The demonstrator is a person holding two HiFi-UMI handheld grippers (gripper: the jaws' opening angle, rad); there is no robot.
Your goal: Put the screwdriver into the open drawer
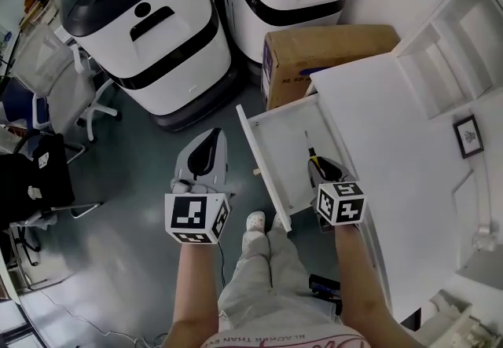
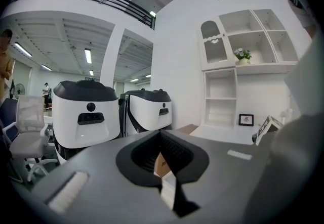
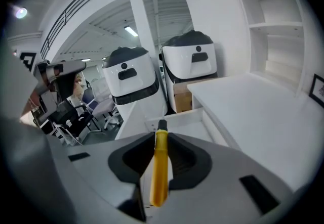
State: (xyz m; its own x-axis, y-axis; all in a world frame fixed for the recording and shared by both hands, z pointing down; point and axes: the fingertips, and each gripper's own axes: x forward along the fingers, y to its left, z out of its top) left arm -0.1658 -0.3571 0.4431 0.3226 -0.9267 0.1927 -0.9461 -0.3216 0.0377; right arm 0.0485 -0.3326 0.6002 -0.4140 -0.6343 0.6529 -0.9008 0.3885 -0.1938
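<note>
The screwdriver point(image 3: 160, 167) has a yellow handle and a black collar, and my right gripper point(image 3: 162, 136) is shut on the handle. In the head view the right gripper point(image 1: 320, 164) hangs over the open white drawer point(image 1: 275, 130), with the screwdriver point(image 1: 313, 155) pointing its thin shaft toward the drawer's far end. In the right gripper view the drawer point(image 3: 178, 117) lies just beyond the tool's tip. My left gripper point(image 1: 212, 138) hovers over the floor left of the drawer's front panel. In its own view the left gripper point(image 2: 161, 139) has its jaws a narrow gap apart with nothing between them.
The drawer sticks out of a white desk point(image 1: 393, 126) with a shelf unit point(image 1: 456, 48) and a small picture frame point(image 1: 468, 136). A cardboard box point(image 1: 314, 52) and two white and black machines point(image 1: 149, 20) stand beyond the drawer. Office chairs point(image 1: 47, 79) are at the left. The person's legs point(image 1: 263, 260) are below.
</note>
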